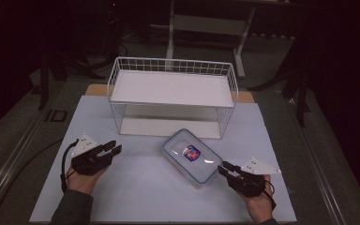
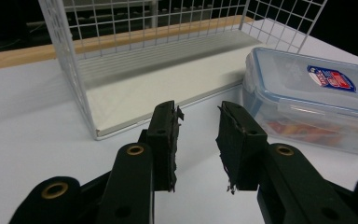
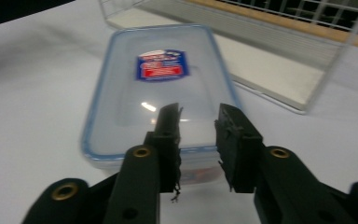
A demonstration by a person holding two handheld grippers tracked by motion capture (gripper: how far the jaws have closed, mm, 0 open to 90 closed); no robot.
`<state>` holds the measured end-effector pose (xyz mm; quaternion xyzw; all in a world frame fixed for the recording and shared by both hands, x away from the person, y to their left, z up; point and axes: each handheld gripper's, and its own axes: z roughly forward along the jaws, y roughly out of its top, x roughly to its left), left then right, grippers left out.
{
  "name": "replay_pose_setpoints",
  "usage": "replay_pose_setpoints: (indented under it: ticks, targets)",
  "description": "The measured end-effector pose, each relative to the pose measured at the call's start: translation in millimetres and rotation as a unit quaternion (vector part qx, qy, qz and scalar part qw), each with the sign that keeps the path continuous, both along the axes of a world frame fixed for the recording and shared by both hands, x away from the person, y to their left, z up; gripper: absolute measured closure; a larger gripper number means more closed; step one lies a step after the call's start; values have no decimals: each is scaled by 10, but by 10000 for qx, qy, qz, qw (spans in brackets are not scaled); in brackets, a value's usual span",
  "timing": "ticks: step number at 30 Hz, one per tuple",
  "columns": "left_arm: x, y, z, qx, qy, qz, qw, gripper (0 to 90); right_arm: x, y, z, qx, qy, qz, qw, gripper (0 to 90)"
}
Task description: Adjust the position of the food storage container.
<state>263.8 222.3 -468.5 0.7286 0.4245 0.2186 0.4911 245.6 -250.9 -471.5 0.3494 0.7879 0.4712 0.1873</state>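
Item, table [image 1: 136, 197]: pale sheet-covered top, bearing all that follows. Item, wire shelf rack [image 1: 172, 96]: white, two-tiered, standing at the far middle of the table, open front toward the person. Item, lidded container [image 1: 192, 157]: clear plastic box with blue-rimmed clip lid and a red-and-blue label, lying flat just in front of the rack's lower tier, right of centre; its long axis runs diagonally, from the far left corner near the rack down to the near right corner. Item, right gripper [image 1: 226, 169]: held low at the near right, jaws pointing up-left at the container's near right end, apart from it by a small gap; in the right gripper view the box's short end lies straight ahead past the jaws; jaws parted, nothing between them. Item, left gripper [image 1: 113, 148]: near left, well apart from the container, which lies to its right and slightly ahead; jaws narrowed to a gap, clasping nothing. Judgement: the right gripper is the nearer, and its approach lines up with the container's long axis.
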Motion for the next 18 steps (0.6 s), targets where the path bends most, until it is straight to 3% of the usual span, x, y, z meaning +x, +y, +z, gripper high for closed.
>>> replay_pose_setpoints:
  ticks: [9, 18]
  targets:
    - [-18, -16, -29, 28, 5, -44, 10000, 665, -107, 289, -31, -183, 96, 532, 9984, 896]
    - [-37, -41, -60, 89, 27, -79, 9999, 660, -186, 602, -112, -472, 178, 1026, 9934, 897]
